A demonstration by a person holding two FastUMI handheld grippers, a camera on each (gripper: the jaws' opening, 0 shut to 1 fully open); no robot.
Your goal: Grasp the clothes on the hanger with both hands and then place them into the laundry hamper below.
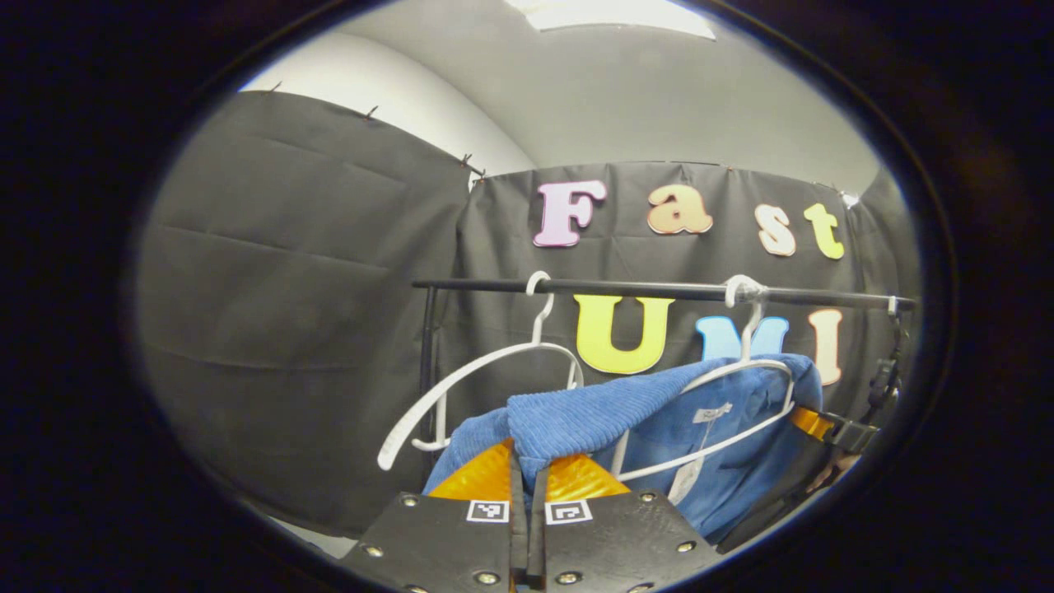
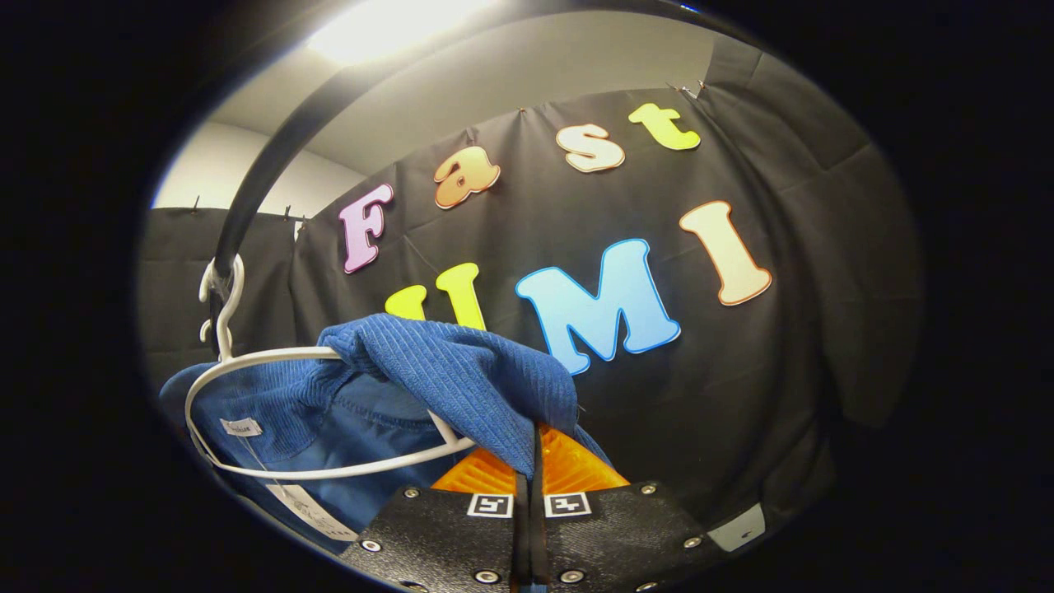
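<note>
My left gripper (image 1: 527,478): jaws pressed on fold of blue garment (image 1: 593,416), cloth draped over tips. Right gripper (image 2: 533,469): jaws pinching other shoulder. Garment on white hanger (image 2: 247,362), hanging from rail (image 1: 659,290).

A blue corduroy jacket (image 1: 659,420) hangs on a white hanger (image 1: 745,387) at five o'clock, its ribbed edge bunched, label showing inside.

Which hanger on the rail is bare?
The white hanger nearer the rail's left post, in the left gripper view. The other hanger carries the blue corduroy garment both grippers pinch.
</note>
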